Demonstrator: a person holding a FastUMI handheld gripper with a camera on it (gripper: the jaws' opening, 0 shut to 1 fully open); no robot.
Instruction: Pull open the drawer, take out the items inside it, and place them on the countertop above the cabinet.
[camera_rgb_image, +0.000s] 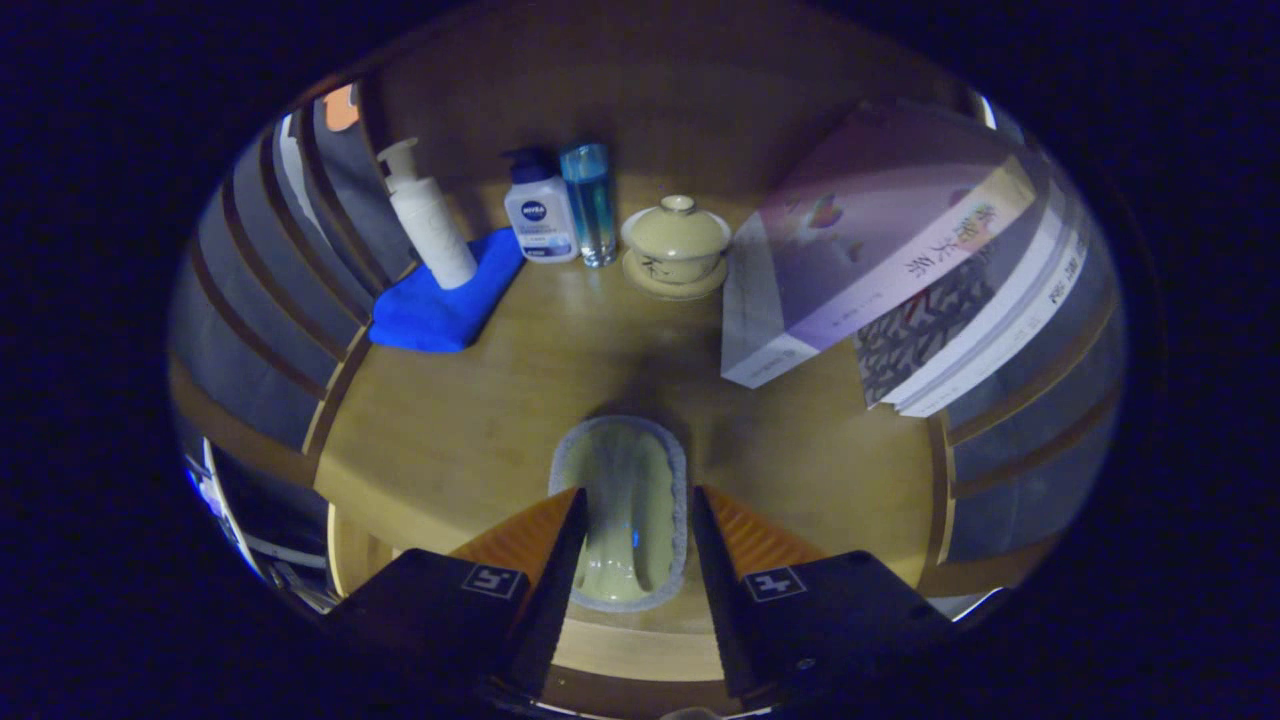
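Your gripper (631, 505) points down at a wooden countertop (470, 400) with a smooth, faintly glossy grain. Between the two fingers lies an oblong, pale object with a greyish, fuzzy-looking rim (622, 500); it looks like a small dish or pad, but you cannot tell which. The fingers stand at a narrow spread on either side of it, their ribbed inner pads close to its edges, yet whether both actually press on it cannot be told.

Beyond the fingers, at the back of the countertop, a glazed cream lidded teacup (677, 238) sits on its own round saucer. Just beside it stands a slim, clear blue bottle (590, 203), touching or nearly touching a squat white pump bottle with a dark blue cap (538, 212). Further along, a tall white pump bottle (430, 225) stands on a soft, folded blue cloth (447, 298). On the other side, glossy-covered books (880, 250) lean in a slanting stack against the slatted side wall (1030, 400).
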